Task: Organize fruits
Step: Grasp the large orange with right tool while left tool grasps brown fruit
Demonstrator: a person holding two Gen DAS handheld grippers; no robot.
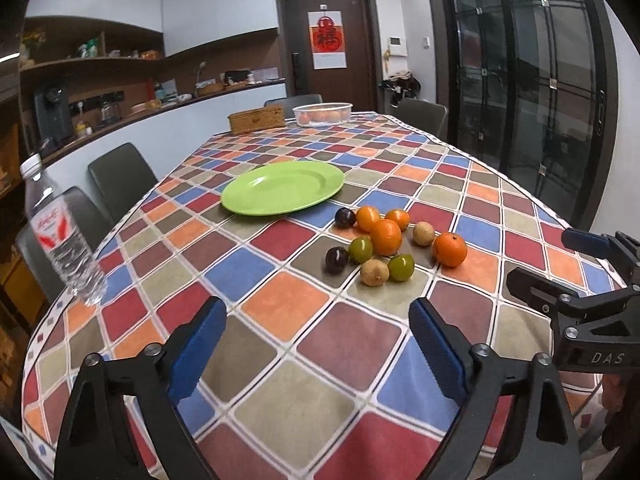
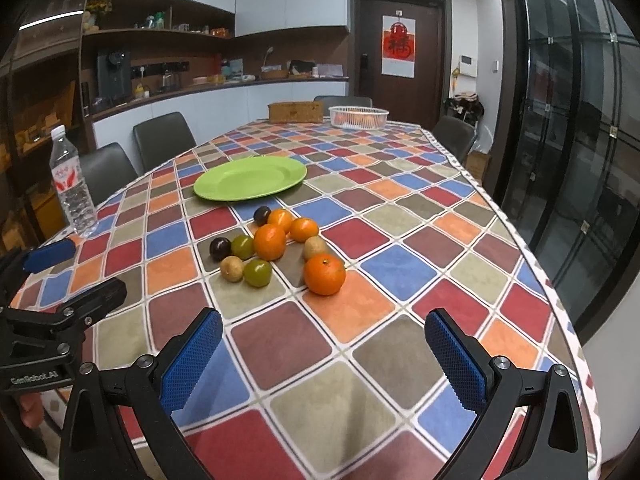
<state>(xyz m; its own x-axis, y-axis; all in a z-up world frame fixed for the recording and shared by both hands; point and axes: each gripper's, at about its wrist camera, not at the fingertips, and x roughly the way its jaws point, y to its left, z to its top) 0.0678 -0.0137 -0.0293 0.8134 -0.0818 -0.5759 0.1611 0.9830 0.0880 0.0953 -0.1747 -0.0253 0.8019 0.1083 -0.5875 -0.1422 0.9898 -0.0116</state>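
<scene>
Several small fruits lie in a loose cluster on the chequered tablecloth: oranges (image 1: pixel 385 237) (image 2: pixel 324 273), green fruits (image 1: pixel 401 267) (image 2: pixel 258 272), dark plums (image 1: pixel 336 260) (image 2: pixel 220 249) and tan fruits (image 1: pixel 374 272) (image 2: pixel 231 268). Behind them sits a green plate (image 1: pixel 282 187) (image 2: pixel 250 177) with nothing on it. My left gripper (image 1: pixel 318 332) hovers open over the near cloth, short of the cluster, nothing between its blue pads. My right gripper (image 2: pixel 324 344) is open too, a little before the nearest orange. Each gripper shows at the edge of the other's view.
A water bottle (image 1: pixel 64 240) (image 2: pixel 72 188) stands near the table's left edge. At the far end are a white basket with oranges (image 1: pixel 322 114) (image 2: pixel 359 116) and a woven box (image 1: pixel 256 119) (image 2: pixel 295 111). Chairs line the left side and far end; dark glass doors stand on the right.
</scene>
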